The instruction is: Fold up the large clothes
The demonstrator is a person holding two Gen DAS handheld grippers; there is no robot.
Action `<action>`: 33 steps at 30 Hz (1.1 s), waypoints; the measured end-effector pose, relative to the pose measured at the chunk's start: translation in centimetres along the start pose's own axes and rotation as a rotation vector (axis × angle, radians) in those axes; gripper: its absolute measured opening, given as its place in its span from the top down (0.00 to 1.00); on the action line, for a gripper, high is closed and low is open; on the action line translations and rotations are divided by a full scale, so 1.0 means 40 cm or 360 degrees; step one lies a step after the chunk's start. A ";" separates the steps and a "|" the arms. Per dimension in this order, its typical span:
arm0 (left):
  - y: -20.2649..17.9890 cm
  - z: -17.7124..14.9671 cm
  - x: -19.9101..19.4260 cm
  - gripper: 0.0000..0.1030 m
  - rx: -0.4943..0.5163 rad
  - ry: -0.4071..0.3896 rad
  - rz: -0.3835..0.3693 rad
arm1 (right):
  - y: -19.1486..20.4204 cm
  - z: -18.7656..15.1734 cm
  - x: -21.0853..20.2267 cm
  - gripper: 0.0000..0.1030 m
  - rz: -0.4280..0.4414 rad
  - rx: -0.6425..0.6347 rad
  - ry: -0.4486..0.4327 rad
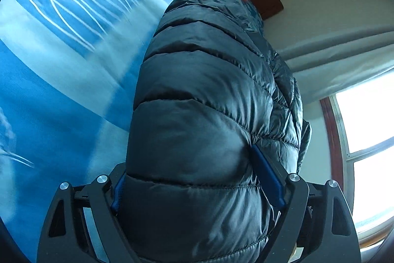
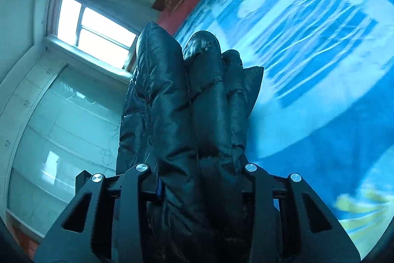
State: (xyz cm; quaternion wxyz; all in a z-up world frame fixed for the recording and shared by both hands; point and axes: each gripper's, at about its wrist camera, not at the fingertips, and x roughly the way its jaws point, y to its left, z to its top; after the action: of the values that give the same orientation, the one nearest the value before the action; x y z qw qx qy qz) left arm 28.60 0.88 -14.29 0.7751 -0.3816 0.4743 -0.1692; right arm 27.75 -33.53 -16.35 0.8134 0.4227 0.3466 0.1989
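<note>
Left wrist: each hand-held gripper [image 1: 194, 185] [image 2: 202, 186] clenches the glossy, quilted puffer jacket [image 1: 204, 95].

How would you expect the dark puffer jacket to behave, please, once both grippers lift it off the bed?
The jacket is probably light for its bulk, as its quilted sections look air-filled. It will likely flop and sag wherever it is unsupported. Its shiny shell may be slippery, so the left gripper, clamped around a thick bundle, seems likelier to lose hold than the right gripper, squeezing gathered folds.
</note>
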 end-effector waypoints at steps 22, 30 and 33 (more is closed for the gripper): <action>0.147 0.088 -0.073 0.16 -0.0106 -0.0066 0.0060 | 0.033 -0.054 0.187 0.51 -0.0038 0.0063 0.0159; 0.218 0.083 -0.144 0.17 -0.0192 -0.0038 -0.0026 | 0.034 -0.050 0.140 0.29 -0.0091 0.0025 0.0162; 0.233 0.081 -0.195 0.17 -0.0194 -0.0084 -0.0076 | 0.044 -0.036 0.110 0.28 -0.0100 -0.0012 0.0142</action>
State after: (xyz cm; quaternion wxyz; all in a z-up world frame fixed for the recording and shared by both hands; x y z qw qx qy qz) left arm 26.63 13.22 -15.73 0.7584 -0.4437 0.4539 -0.1483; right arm 29.63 -29.02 -17.23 0.8045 0.3992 0.3950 0.1932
